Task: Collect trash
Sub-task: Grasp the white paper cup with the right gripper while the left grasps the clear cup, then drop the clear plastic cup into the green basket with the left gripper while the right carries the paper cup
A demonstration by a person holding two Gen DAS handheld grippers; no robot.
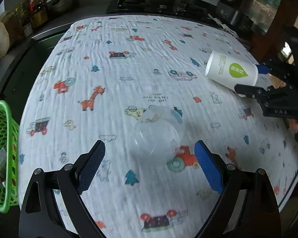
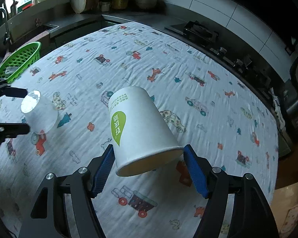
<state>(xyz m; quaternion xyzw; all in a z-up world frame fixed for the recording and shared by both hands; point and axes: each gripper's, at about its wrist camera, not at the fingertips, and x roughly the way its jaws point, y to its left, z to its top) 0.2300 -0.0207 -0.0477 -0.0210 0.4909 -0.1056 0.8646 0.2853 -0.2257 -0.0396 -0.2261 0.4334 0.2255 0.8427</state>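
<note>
Right gripper (image 2: pixel 148 166) pinches the paper cup (image 2: pixel 141 132) at its rim, base pointing to 11 o'clock; we hold that grip lightly to avoid crushing it. Left gripper (image 1: pixel 150 170) is spread wide, the clear cup (image 1: pixel 159 130) lying just ahead at 12 o'clock; we centre the pads on both sides before closing. The green basket (image 1: pixel 2 154) waits at 9 o'clock off the counter (image 1: pixel 129 69) edge. Nothing blocks the path.
</note>
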